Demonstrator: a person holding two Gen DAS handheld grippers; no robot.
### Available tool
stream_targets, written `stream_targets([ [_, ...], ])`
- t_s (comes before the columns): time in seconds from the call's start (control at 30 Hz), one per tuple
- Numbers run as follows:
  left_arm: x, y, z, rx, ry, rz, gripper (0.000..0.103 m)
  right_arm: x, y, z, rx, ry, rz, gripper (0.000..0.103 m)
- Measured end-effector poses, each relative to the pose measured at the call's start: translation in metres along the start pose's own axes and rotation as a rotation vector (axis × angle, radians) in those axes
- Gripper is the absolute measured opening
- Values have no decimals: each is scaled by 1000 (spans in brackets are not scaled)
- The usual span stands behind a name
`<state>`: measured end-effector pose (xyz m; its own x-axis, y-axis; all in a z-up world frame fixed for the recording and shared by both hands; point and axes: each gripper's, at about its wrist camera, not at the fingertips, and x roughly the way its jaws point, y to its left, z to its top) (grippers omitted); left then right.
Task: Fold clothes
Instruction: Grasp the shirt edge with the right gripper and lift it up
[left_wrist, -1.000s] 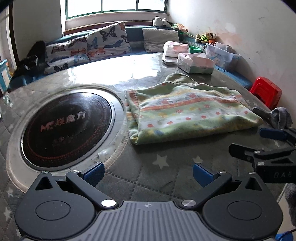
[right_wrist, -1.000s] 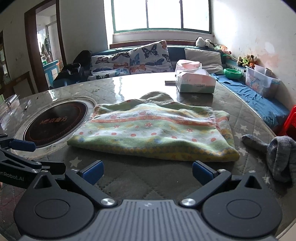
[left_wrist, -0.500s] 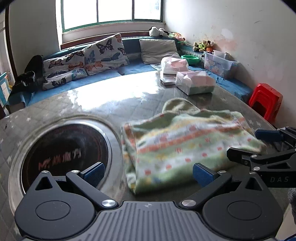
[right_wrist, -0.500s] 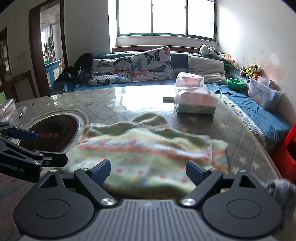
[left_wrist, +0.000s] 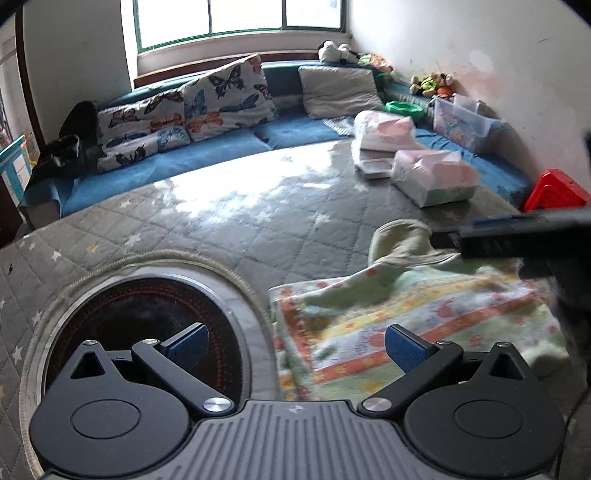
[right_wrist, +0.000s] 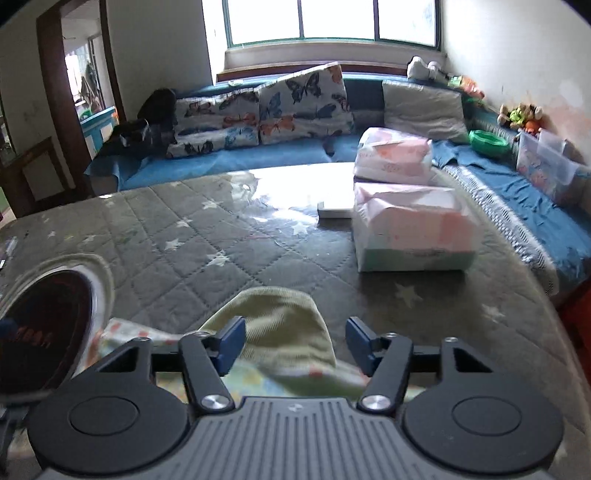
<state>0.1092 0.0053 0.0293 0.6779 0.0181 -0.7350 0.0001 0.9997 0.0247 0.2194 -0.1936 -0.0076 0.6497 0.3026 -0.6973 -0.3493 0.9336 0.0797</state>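
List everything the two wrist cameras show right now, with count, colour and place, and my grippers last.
garment: one, green with striped print, on table by the hob; plain green end between the right jaws
table: one, grey quilted cover with stars
hob: one, round, dark, set into table
tissue packs: two, pink and white, far right of table
butterfly cushions: several, on blue bench
grey cushion: one, bench
red stool: right of table
left gripper: open, over garment edge
right gripper: jaws closing, pads not yet pressing
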Motion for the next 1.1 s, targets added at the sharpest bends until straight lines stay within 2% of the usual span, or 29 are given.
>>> stream_targets([
  [0.07, 5, 6, -1, -9, 12, 11, 103, 19, -1, 5, 8, 30, 5, 54],
  [0.13, 8, 11, -2, -18, 20, 19, 103, 33, -1, 6, 20, 54, 18, 43],
  [0.17, 9, 14, -3, -23, 26, 25, 103, 38, -2, 7, 26, 63, 22, 36],
  [0.2, 11, 18, -4, -28, 32, 32, 103, 40, -1, 8, 31, 63, 19, 22],
  [0.27, 14, 23, -5, -40, 43, 41, 103, 38, 1, 11, 38, 52, 24, 6],
  [0.3, 14, 26, -6, -45, 45, 44, 103, 36, 2, 12, 39, 43, 30, 4],
  [0.4, 15, 31, -8, -63, 49, 53, 103, 23, 14, 28, 11, -18, 42, 3],
  [0.47, 15, 36, -9, -78, 50, 57, 103, 5, 25, 44, 1, -96, 66, 2],
  [0.63, 6, 52, -10, -115, 37, 87, 103, -70, 53, 87, 20, -359, 193, 2],
  [0.7, 0, 59, -10, -130, 26, 101, 103, -102, 62, 92, 14, -444, 250, 2],
  [0.77, -7, 68, -9, -149, 14, 118, 103, -129, 68, 88, -10, -492, 310, 2],
  [0.87, -19, 81, -11, -172, -12, 141, 103, -156, 79, 68, -73, -492, 381, 2],
  [1.03, -35, 95, -21, -200, -28, 172, 103, -157, 99, 17, -200, -331, 431, 4],
  [1.1, -39, 97, -27, -201, -24, 175, 103, -156, 104, -2, -222, -276, 435, 9],
])
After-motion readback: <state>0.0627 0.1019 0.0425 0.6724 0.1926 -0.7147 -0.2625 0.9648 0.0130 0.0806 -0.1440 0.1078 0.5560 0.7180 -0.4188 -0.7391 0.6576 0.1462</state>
